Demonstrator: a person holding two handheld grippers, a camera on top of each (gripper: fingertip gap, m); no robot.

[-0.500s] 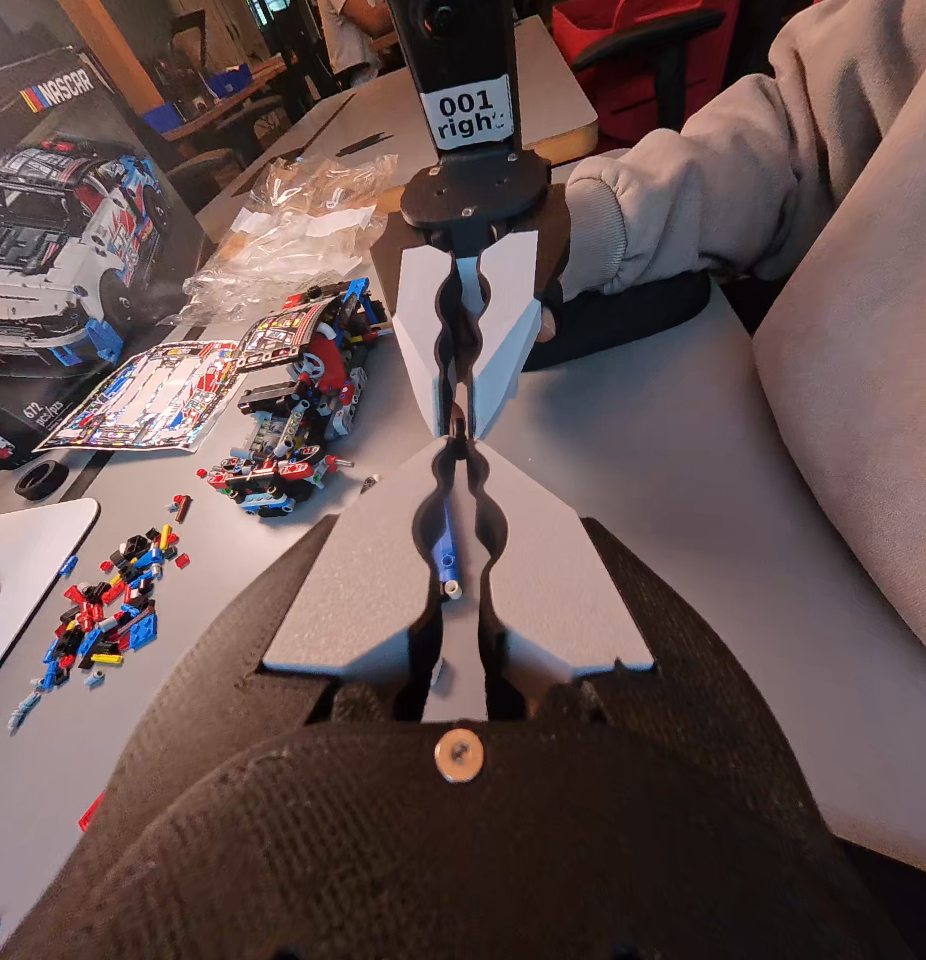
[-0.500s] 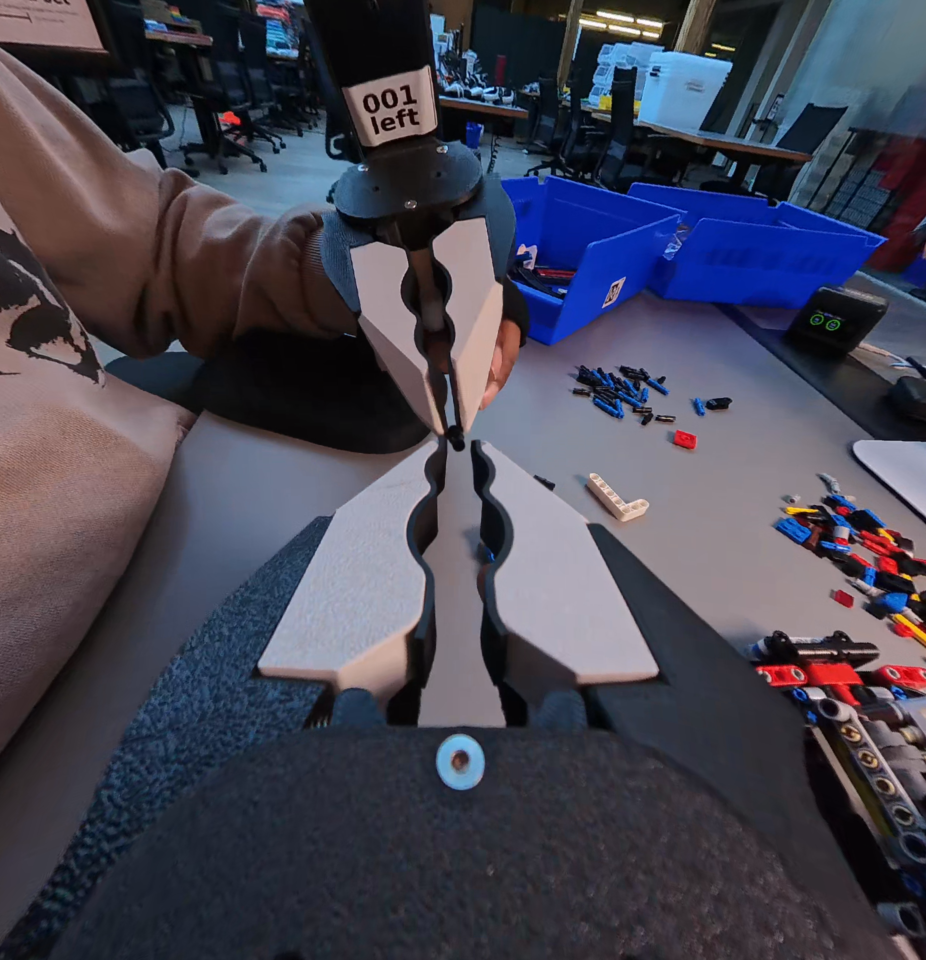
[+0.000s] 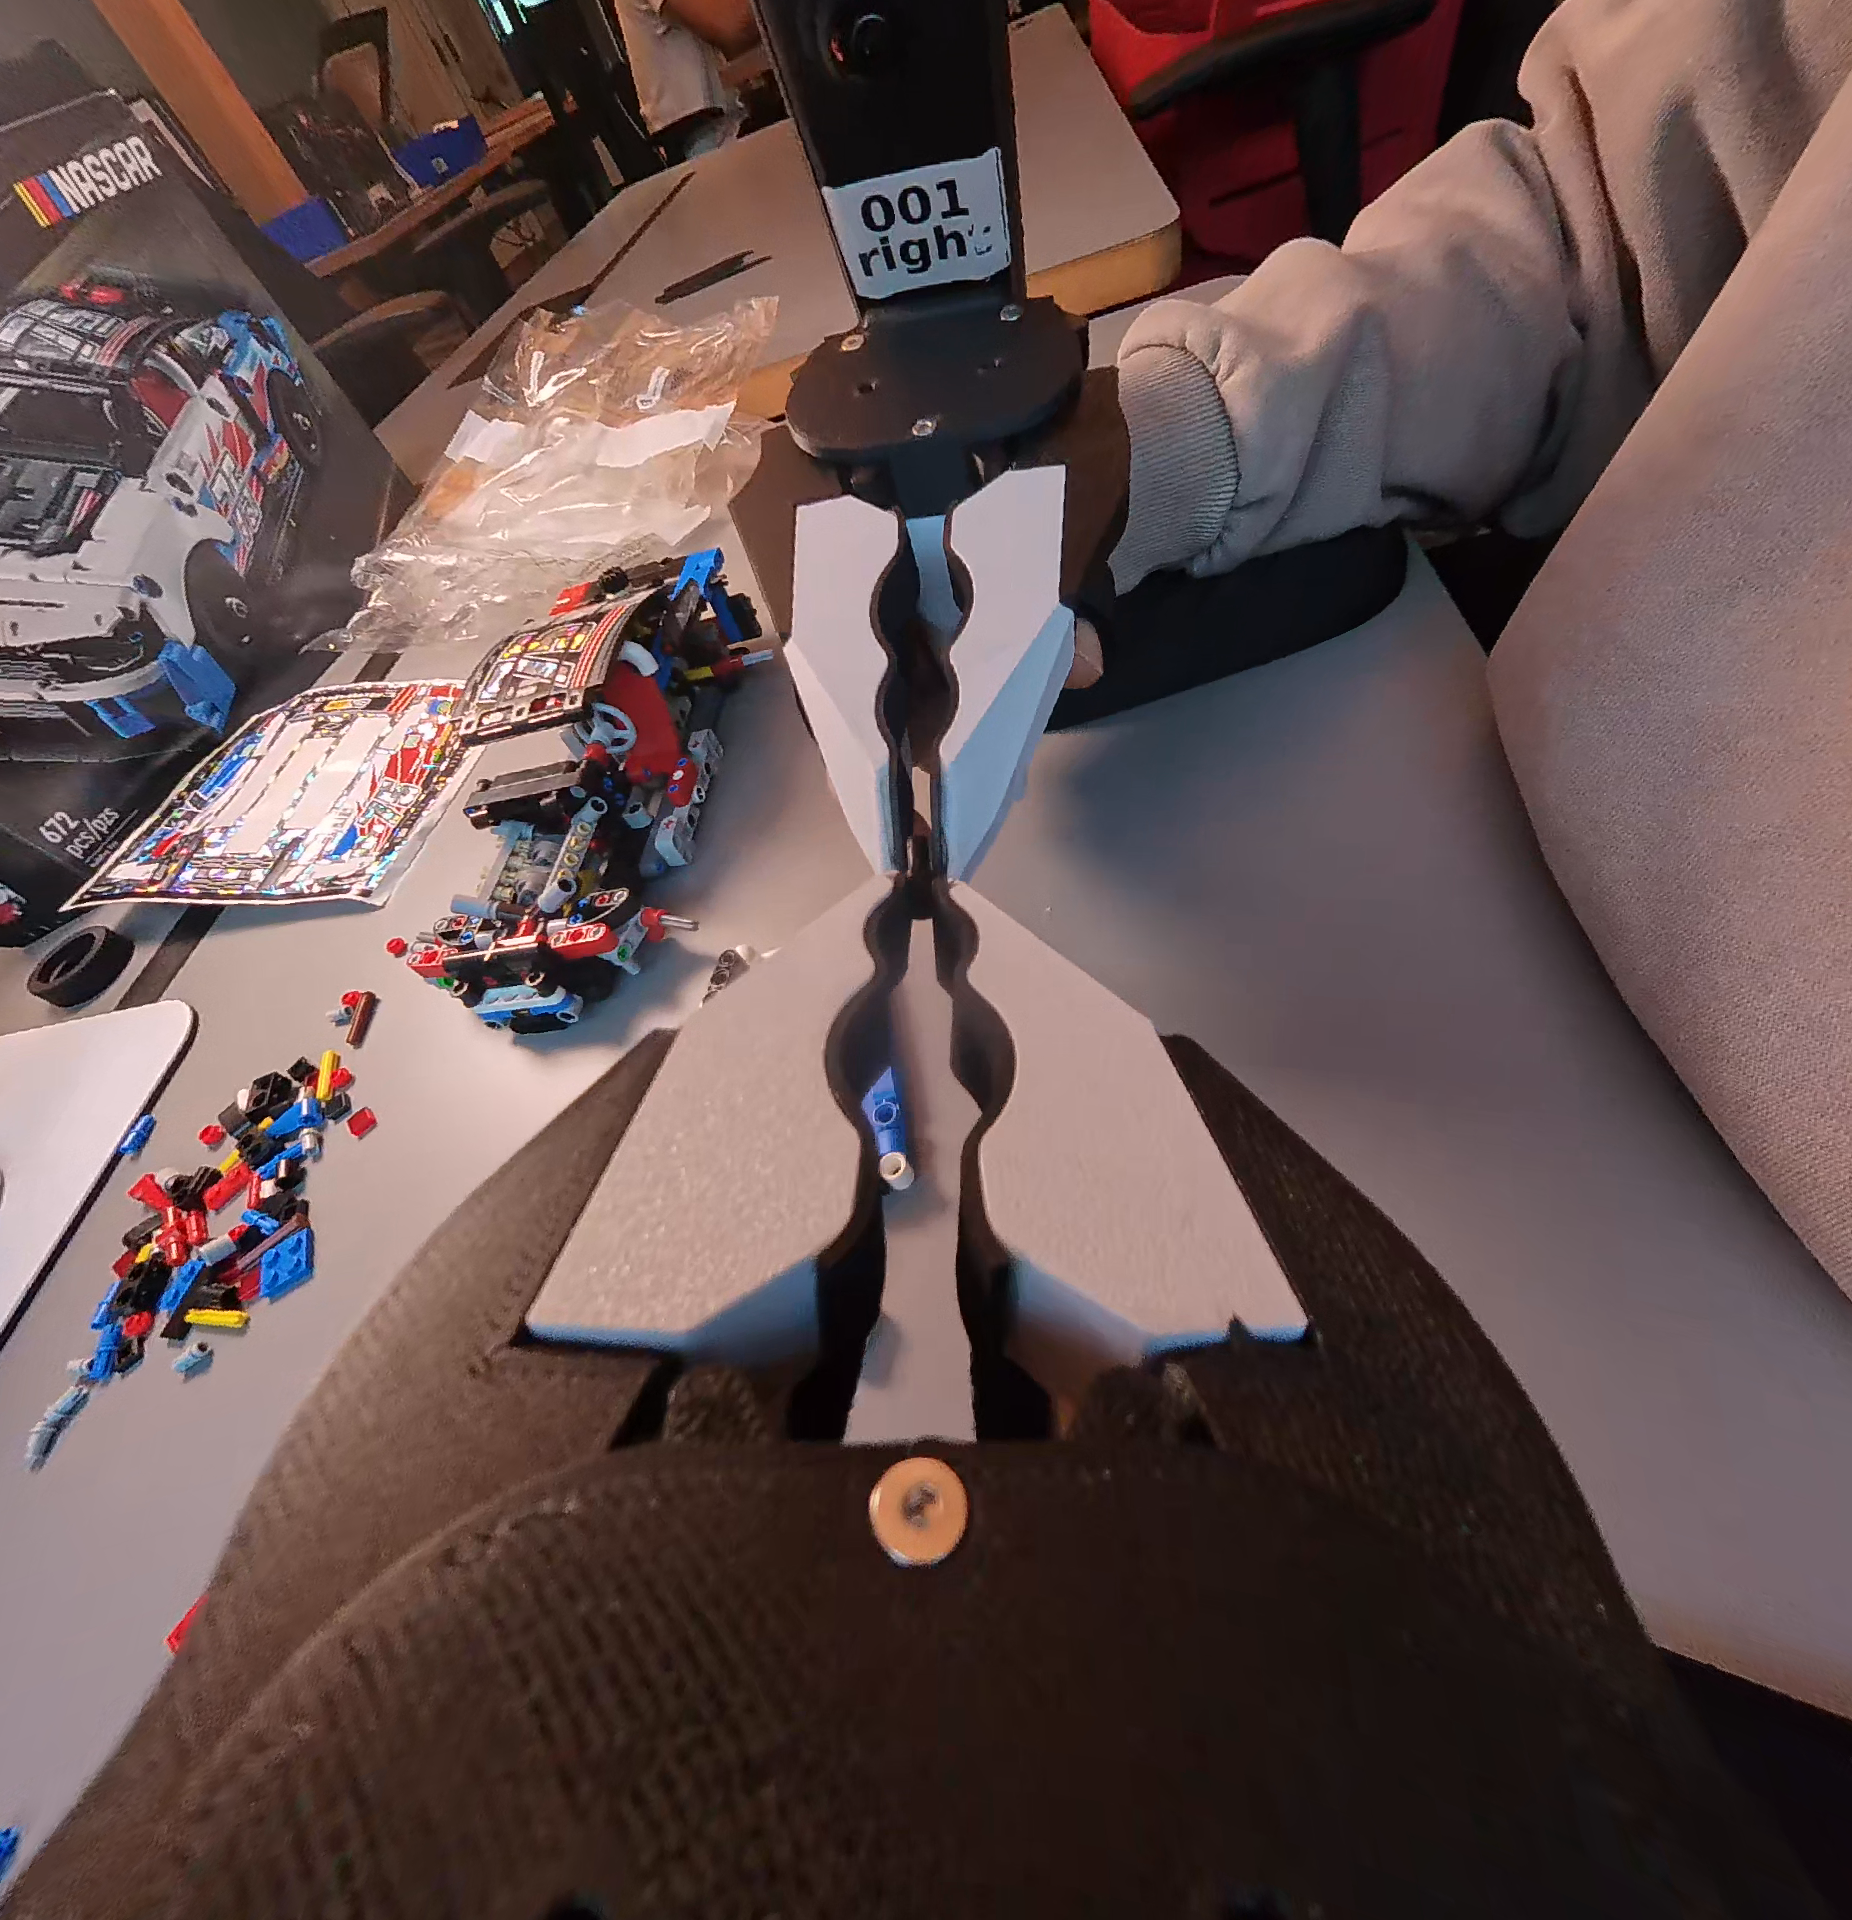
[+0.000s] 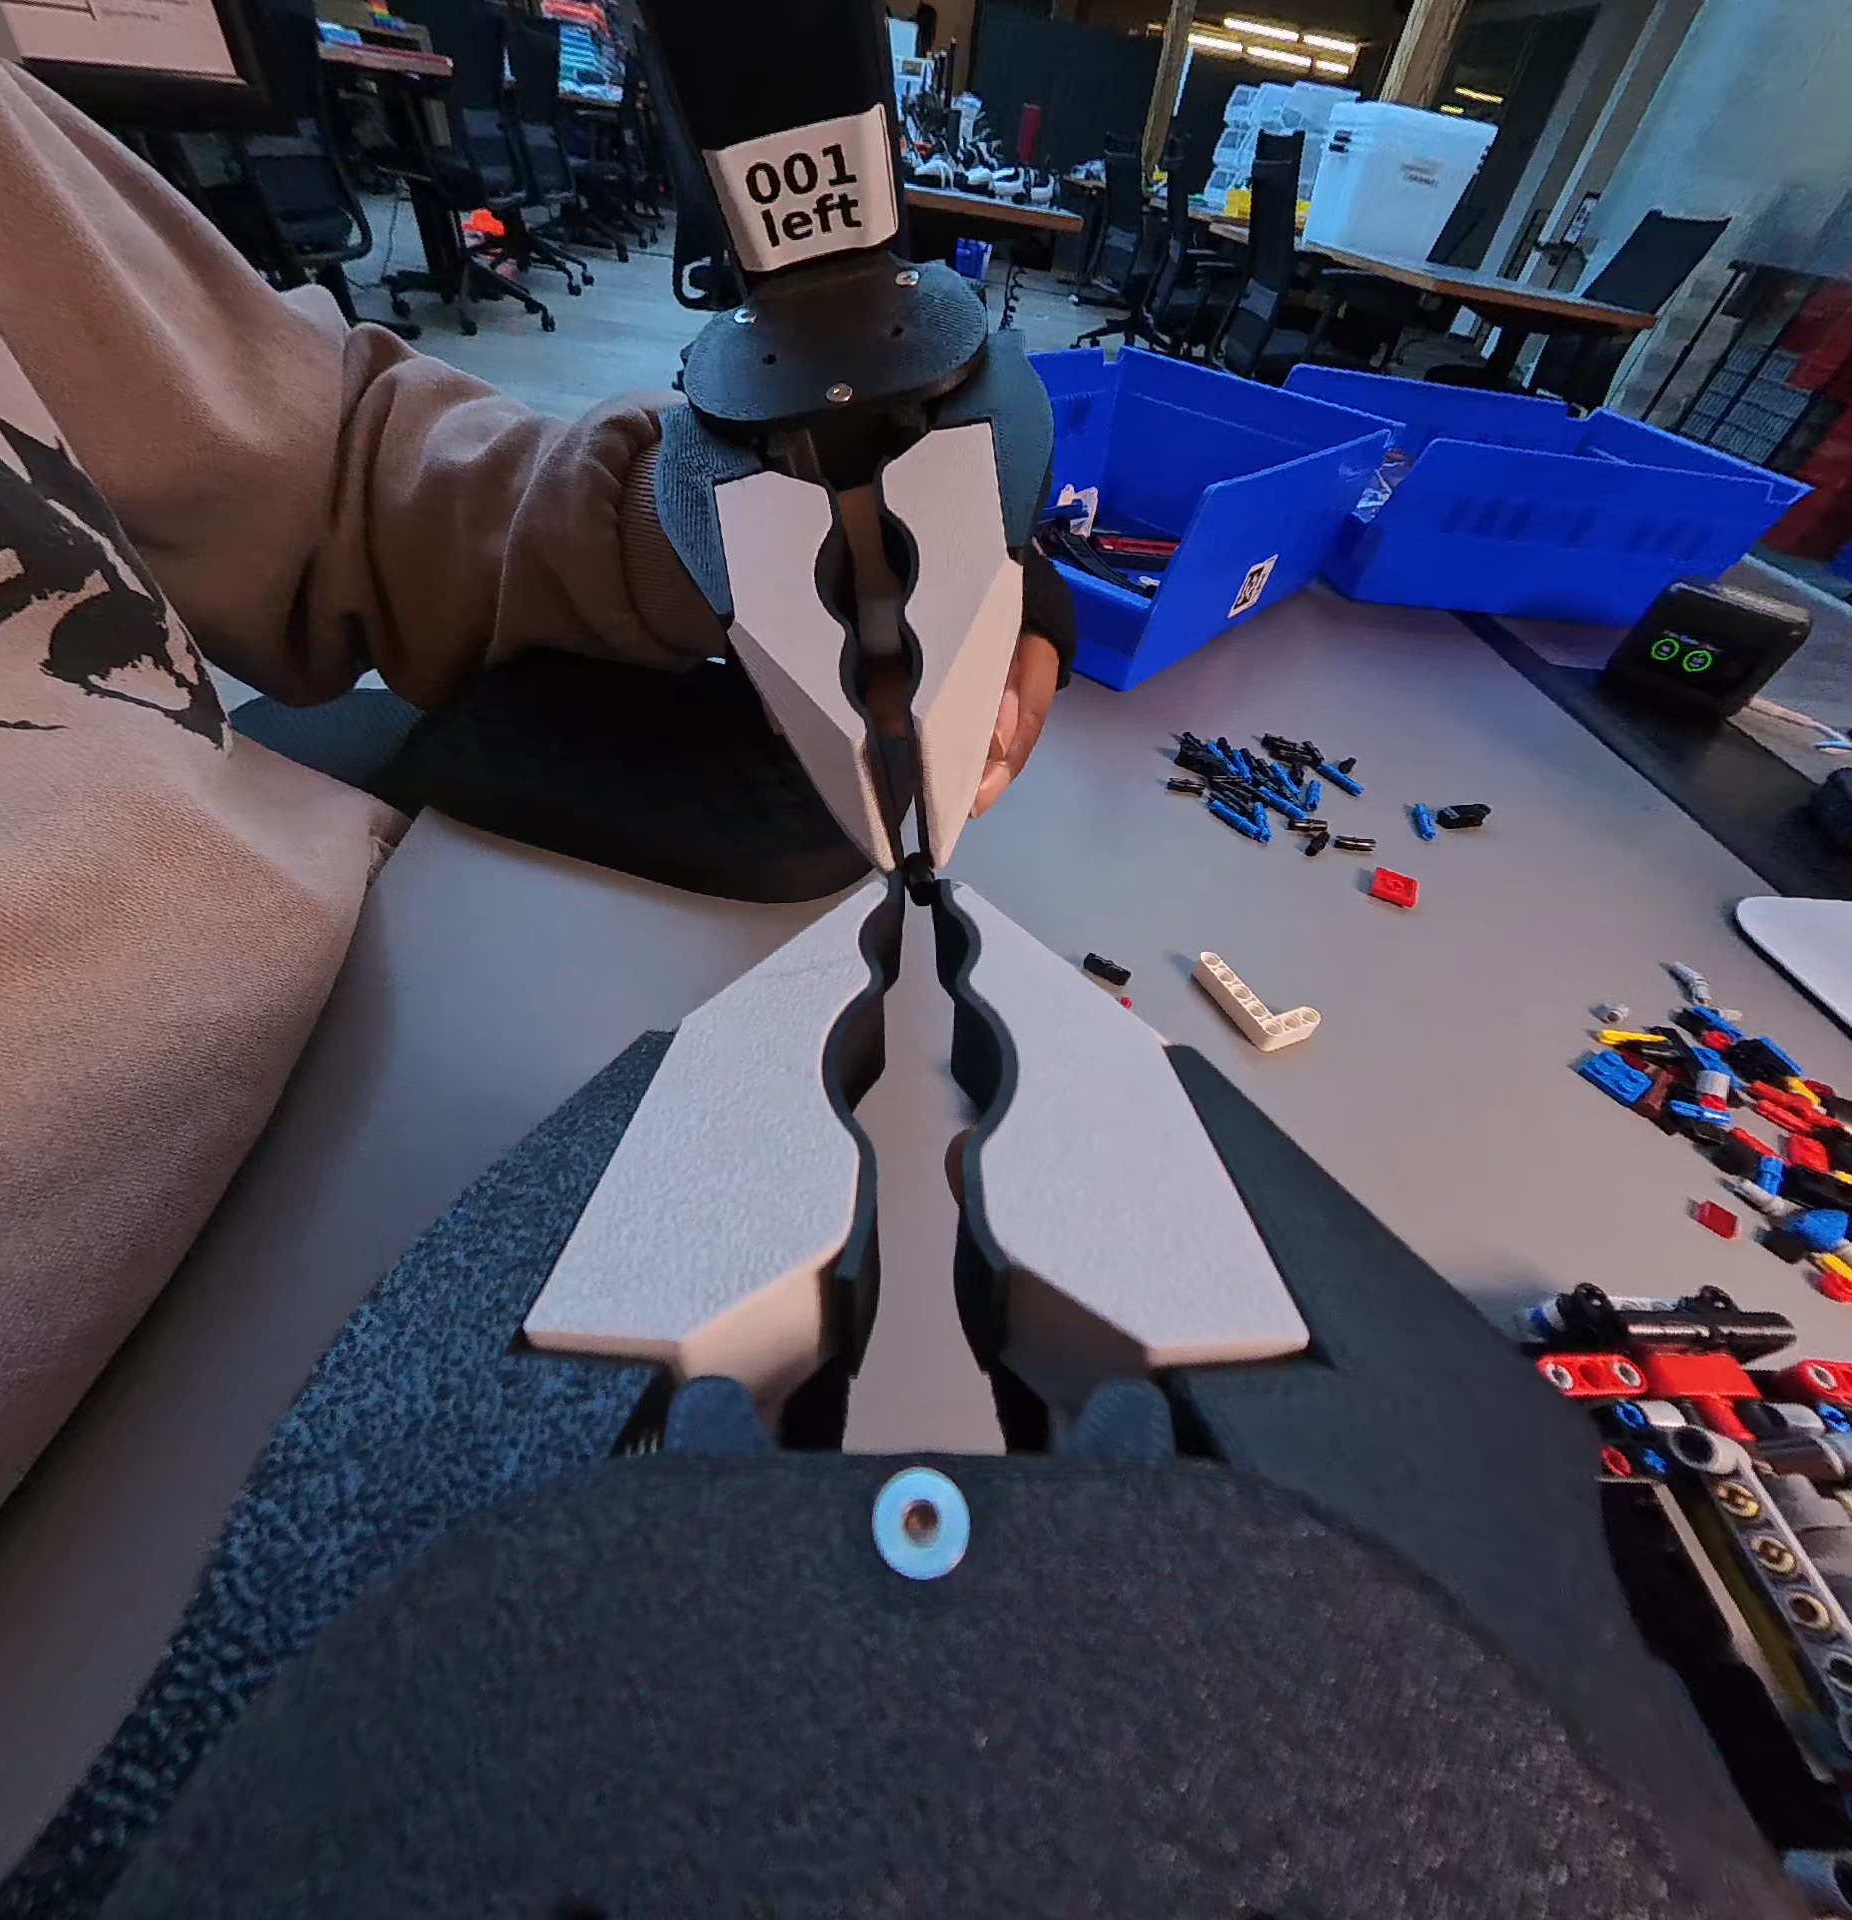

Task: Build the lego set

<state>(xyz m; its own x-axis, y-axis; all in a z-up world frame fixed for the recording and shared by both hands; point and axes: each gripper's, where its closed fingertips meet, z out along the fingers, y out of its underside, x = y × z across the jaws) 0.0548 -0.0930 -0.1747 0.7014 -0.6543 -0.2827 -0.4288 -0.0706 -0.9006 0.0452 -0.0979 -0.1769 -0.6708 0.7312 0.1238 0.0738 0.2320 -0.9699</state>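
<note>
Grey table, blue bins, white angled beam, beige sleeve

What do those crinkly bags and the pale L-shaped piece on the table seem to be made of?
The bags: thin clear plastic film, judging by the creases and glare. The L-shaped piece: probably hard moulded plastic, off-white with a slight sheen, with a row of round holes.

Both grippers closed, tip-to-tip.

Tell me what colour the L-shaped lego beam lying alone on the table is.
White; the L-shaped beam shows best in the right wrist view.
</note>
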